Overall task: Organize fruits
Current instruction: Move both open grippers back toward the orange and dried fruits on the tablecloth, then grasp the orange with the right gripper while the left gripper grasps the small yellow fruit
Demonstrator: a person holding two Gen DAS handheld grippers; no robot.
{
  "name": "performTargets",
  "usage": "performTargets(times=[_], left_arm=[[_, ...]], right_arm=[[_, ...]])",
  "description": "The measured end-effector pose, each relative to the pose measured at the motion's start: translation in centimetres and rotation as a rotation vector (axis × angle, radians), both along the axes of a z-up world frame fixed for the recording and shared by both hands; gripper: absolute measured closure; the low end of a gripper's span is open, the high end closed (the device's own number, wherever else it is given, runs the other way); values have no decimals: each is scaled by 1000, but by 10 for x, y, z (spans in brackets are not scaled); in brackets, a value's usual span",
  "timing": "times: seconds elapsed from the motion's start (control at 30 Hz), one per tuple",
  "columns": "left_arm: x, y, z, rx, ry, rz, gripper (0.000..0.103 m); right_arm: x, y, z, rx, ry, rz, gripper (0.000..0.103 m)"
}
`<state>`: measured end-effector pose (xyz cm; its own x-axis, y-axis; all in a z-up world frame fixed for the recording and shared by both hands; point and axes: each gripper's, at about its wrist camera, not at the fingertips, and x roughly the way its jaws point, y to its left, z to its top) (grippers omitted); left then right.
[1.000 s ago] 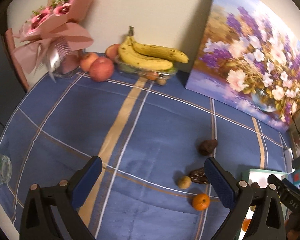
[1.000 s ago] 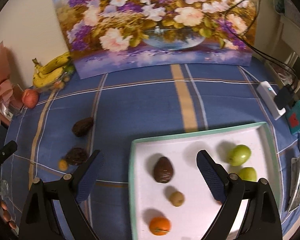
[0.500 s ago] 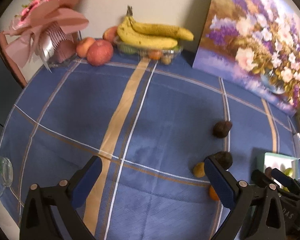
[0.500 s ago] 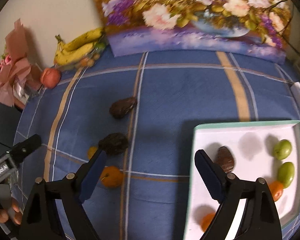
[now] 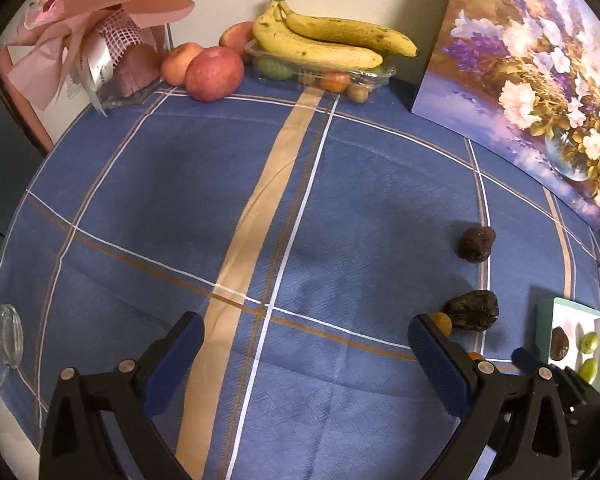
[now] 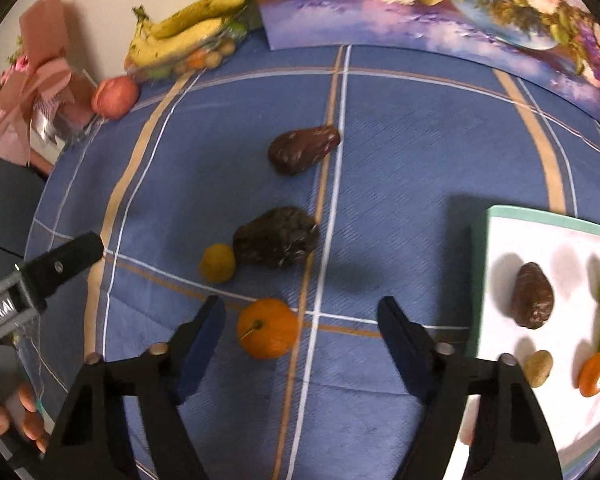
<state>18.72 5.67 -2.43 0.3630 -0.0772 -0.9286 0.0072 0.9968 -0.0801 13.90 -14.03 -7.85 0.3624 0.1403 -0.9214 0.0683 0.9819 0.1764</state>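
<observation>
My right gripper (image 6: 300, 316) hangs over the blue cloth, its jaws closing with an orange (image 6: 267, 334) between them, nearer the left pad; the pads do not press on it. Just beyond lie a small yellow fruit (image 6: 217, 263) and two dark brown fruits (image 6: 276, 236) (image 6: 303, 149). The white tray (image 6: 500, 240) at right holds a dark fruit (image 6: 533, 295), green fruits, a tan one and an orange one. My left gripper (image 5: 304, 338) stands open over bare cloth, with the dark fruits (image 5: 473, 311) (image 5: 477, 243) to its right.
At the back edge sit bananas (image 5: 324, 40) on a clear box of small fruit, apples (image 5: 214, 74), a pink bouquet (image 5: 96, 32) and a flower painting (image 5: 540, 72) leaning on the wall. A glass jar (image 5: 0, 336) stands at the left edge.
The right gripper swung left from above the tray to over the loose fruit, sank, and its jaws narrowed around the orange. The left gripper dropped a little lower over the cloth.
</observation>
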Motion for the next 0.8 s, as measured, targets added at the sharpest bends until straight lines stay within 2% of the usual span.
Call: performTargets(times=[0.13, 0.23, 0.43, 0.5, 0.7, 0.8], left_arm=[[1, -3, -5, 1, 13, -9, 0], [2, -7, -10, 4, 25, -20, 0], [3, -12, -14, -7, 34, -23, 0], [3, -15, -16, -14, 38, -24, 0], [3, -25, -21, -52, 50, -35, 0], [4, -29, -21, -100, 54, -33, 1]], right_arm=[[2, 9, -9, -12, 25, 19, 28], [2, 13, -11, -18, 31, 34, 36], [-1, 21, -13, -28, 37, 52, 43], [-2, 22, -13, -29, 38, 57, 52], [-6, 22, -11, 1, 33, 73, 65], [-7, 20, -5, 0, 21, 67, 66]])
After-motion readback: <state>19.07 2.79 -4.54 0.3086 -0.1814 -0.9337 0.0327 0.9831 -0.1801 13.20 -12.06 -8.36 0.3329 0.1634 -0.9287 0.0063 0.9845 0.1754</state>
